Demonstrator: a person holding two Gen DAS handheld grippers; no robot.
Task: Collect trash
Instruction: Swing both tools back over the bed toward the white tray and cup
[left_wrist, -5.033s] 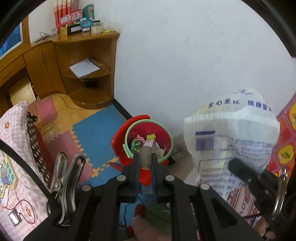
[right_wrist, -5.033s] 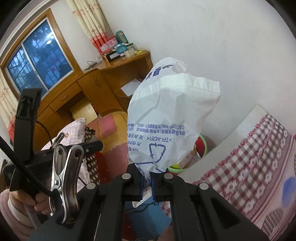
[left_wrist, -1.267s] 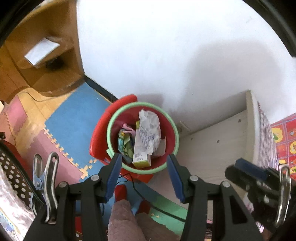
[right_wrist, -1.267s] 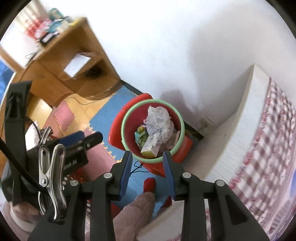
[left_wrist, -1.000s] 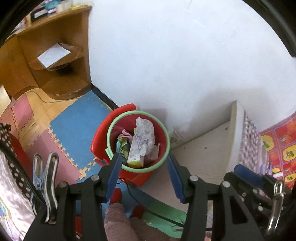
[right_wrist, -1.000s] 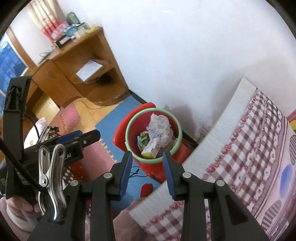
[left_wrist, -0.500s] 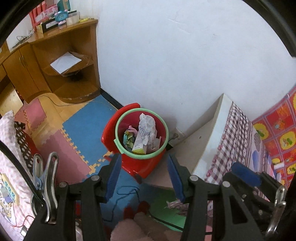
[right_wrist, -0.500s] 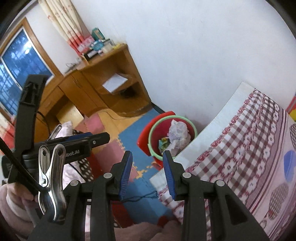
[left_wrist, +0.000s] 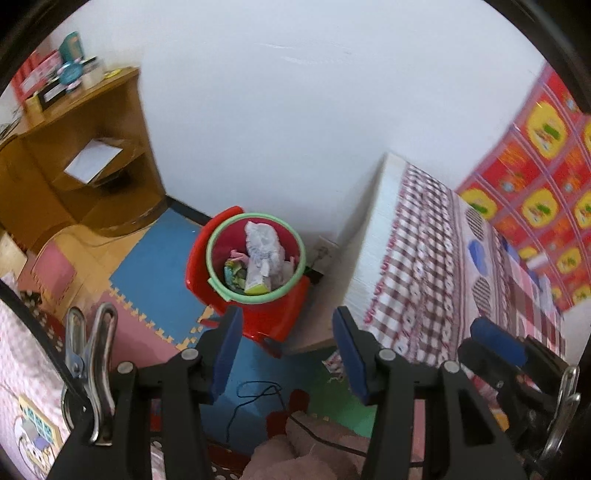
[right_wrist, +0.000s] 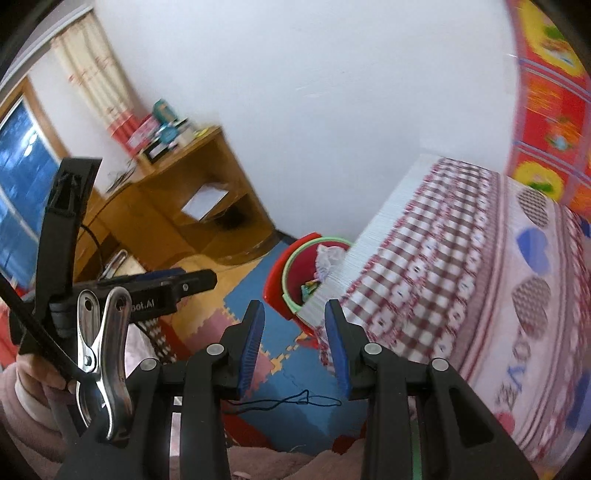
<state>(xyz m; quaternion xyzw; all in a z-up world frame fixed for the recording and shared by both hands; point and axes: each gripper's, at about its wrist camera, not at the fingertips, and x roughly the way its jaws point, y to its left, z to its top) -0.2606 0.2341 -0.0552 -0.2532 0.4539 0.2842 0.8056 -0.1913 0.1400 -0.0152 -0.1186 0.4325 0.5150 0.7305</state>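
Observation:
A red bin with a green rim (left_wrist: 255, 254) stands on the floor in the corner between the wall and the bed. In it lie a crumpled white plastic bag (left_wrist: 263, 240), a small carton and other scraps. My left gripper (left_wrist: 286, 321) hangs open high above and in front of the bin, nothing between its blue pads. In the right wrist view the bin (right_wrist: 301, 266) is half hidden behind the bed's corner. My right gripper (right_wrist: 294, 314) is open and empty too, with the left gripper's body (right_wrist: 147, 291) at its left.
A bed with a red checked sheet (left_wrist: 436, 258) fills the right side. A wooden corner shelf (left_wrist: 81, 158) holding a white paper stands at the left. Coloured foam mats (left_wrist: 155, 266) cover the floor, with a thin dark cord (right_wrist: 291, 400) lying on them. A pink sleeve shows low down.
Both grippers have pulled back and up from the bin, so it looks smaller and farther. The bed now fills more of both views. The jaws stay as they were, open and empty.

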